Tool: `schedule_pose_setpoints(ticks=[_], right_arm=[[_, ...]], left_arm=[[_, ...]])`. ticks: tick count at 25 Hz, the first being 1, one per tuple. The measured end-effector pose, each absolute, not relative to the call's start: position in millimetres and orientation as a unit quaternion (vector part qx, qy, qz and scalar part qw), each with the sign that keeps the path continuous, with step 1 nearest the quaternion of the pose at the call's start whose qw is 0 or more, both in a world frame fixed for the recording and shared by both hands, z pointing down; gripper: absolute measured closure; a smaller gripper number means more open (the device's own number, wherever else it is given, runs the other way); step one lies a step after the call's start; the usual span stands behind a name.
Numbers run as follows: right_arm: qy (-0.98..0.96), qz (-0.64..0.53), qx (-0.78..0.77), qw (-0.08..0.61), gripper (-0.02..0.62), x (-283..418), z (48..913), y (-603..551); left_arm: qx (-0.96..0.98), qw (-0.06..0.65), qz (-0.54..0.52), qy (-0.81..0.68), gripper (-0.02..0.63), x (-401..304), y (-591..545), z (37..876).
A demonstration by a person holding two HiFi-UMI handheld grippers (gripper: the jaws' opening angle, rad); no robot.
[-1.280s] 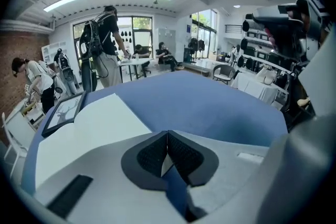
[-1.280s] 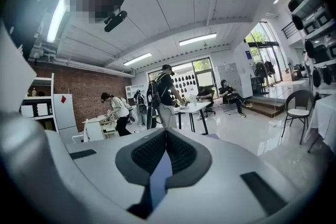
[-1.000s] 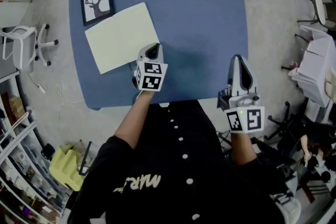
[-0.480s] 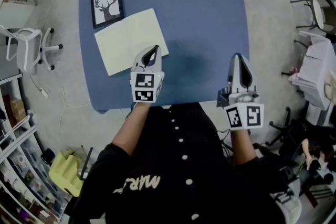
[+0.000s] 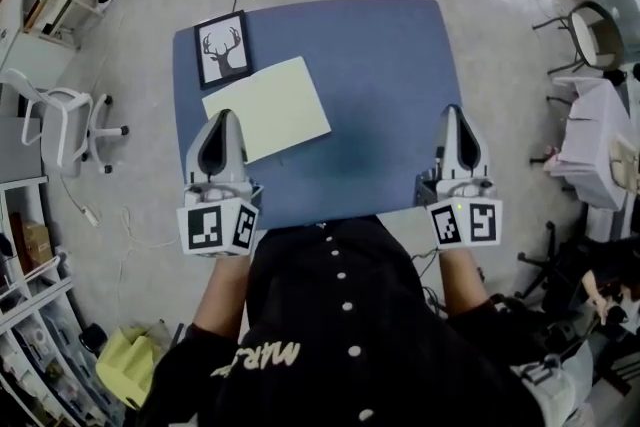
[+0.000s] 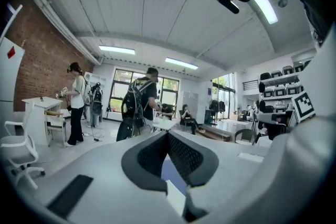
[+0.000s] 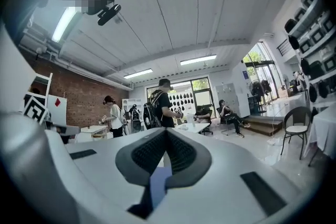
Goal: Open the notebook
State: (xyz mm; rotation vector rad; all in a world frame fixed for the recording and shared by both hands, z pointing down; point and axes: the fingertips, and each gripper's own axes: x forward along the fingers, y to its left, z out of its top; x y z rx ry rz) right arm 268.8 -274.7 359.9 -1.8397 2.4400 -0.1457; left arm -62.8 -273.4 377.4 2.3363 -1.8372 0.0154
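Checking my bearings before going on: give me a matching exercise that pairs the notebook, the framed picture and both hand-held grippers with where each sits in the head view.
Things:
1. notebook
2. framed deer picture
3. left hand-held gripper
4. right hand-held gripper

Places and states:
A. on the far left corner of the blue table
B. at the table's right edge, jaws together, empty
C. lying flat and closed, left of the table's middle
D. at the table's left edge beside the notebook, jaws together, empty

Pairs: 1-C; 2-A; 3-D; 4-B
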Motion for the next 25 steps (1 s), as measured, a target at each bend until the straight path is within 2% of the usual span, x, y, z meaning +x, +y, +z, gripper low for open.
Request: schedule_pose_setpoints(ticks=[7, 14, 25], right_arm=[[0.801, -0.011, -0.597, 0.038, 0.592, 249, 328, -254], [0.803, 0.025, -0.593, 0.054, 0.592, 236, 293, -231], [0.800, 0.027, -0.596, 0.056, 0.592, 241, 287, -216]], left_arm=[[0.774, 0.003, 0.007, -0.634, 0.603, -106, -226, 320], [0.756, 0.004, -0.006, -0.655, 0.603, -141, -195, 311], [0.761, -0.002, -0.015, -0.648, 0.603, -132, -190, 305]])
